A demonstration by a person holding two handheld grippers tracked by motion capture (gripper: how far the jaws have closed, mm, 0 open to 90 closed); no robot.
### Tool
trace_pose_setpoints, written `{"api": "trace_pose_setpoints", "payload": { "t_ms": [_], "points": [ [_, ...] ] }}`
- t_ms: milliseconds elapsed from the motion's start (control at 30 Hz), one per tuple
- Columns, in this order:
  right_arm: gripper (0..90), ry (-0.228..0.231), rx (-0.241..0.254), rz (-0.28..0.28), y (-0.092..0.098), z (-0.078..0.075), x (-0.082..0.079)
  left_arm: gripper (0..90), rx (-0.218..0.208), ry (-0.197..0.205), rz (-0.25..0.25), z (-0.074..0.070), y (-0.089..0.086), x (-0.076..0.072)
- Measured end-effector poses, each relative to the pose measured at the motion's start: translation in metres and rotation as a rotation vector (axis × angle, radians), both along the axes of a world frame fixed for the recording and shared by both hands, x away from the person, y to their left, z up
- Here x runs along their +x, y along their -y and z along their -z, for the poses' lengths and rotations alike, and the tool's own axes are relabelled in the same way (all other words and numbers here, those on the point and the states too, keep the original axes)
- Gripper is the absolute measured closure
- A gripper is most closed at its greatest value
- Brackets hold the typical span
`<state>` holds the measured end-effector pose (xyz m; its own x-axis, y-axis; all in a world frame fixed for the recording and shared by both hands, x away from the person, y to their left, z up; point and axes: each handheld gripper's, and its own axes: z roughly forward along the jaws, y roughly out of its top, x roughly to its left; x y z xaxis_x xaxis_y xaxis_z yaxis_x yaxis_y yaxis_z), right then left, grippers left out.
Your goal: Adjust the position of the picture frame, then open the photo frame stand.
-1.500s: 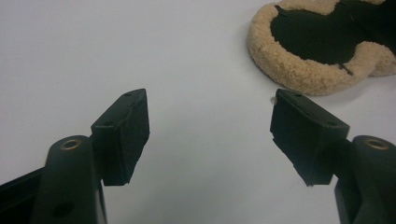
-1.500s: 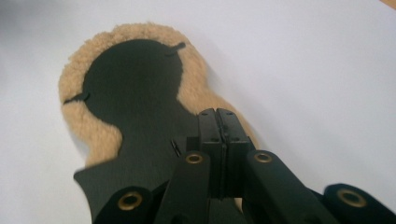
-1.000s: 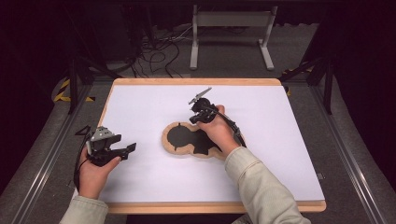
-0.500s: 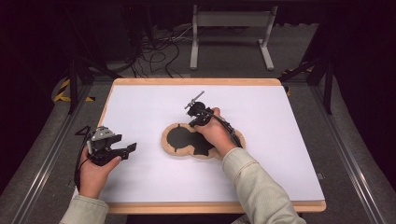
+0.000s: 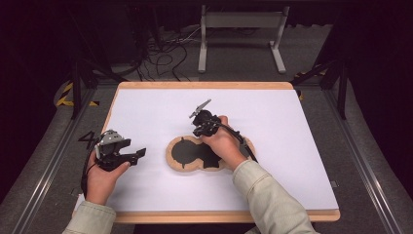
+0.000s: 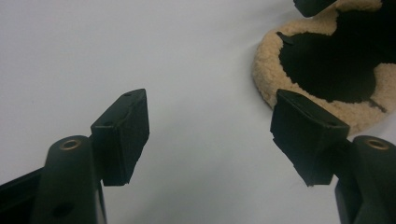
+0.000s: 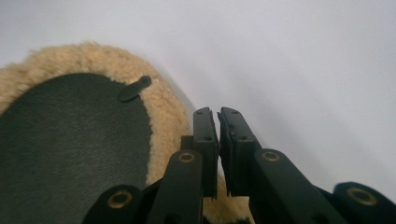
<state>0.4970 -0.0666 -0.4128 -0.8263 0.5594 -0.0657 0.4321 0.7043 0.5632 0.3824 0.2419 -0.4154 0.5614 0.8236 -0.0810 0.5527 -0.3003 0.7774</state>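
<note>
White table (image 5: 146, 112) in dark room; left gripper (image 6: 210, 135) wide apart, right gripper (image 7: 217, 126) closed, empty.

White tabletop (image 5: 146, 117), metal stand (image 5: 241, 34), floor cables (image 5: 165, 48)

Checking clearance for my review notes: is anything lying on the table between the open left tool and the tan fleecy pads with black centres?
Nothing visible. Bare white tabletop separates the left tool from the tan fleecy pads with black centres; the right tool sits at their far edge.

No readable text, label or number anywhere.
</note>
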Motion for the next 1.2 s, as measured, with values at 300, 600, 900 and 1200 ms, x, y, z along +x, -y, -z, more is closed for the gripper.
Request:
{"api": "trace_pose_setpoints", "payload": {
  "t_ms": [300, 600, 900, 1200],
  "points": [
    [83.4, 0.057, 0.091, -0.037, 0.026, -0.029, -0.033, 29.0, 0.003, 0.007, 0.039, -0.006, 0.015, 0.015],
    [79.7, 0.085, 0.148, -0.043, 0.052, -0.048, -0.064, 29.0, -0.004, 0.002, 0.063, -0.007, 0.023, 0.026],
    [76.9, 0.092, 0.185, -0.066, 0.069, -0.05, -0.091, 28.8, 0.0, 0.004, 0.076, -0.01, 0.026, 0.028],
    [76.6, 0.126, 0.209, -0.09, 0.082, -0.045, -0.115, 28.5, 0.002, 0.003, 0.073, -0.009, 0.025, 0.027]
  ]
}}
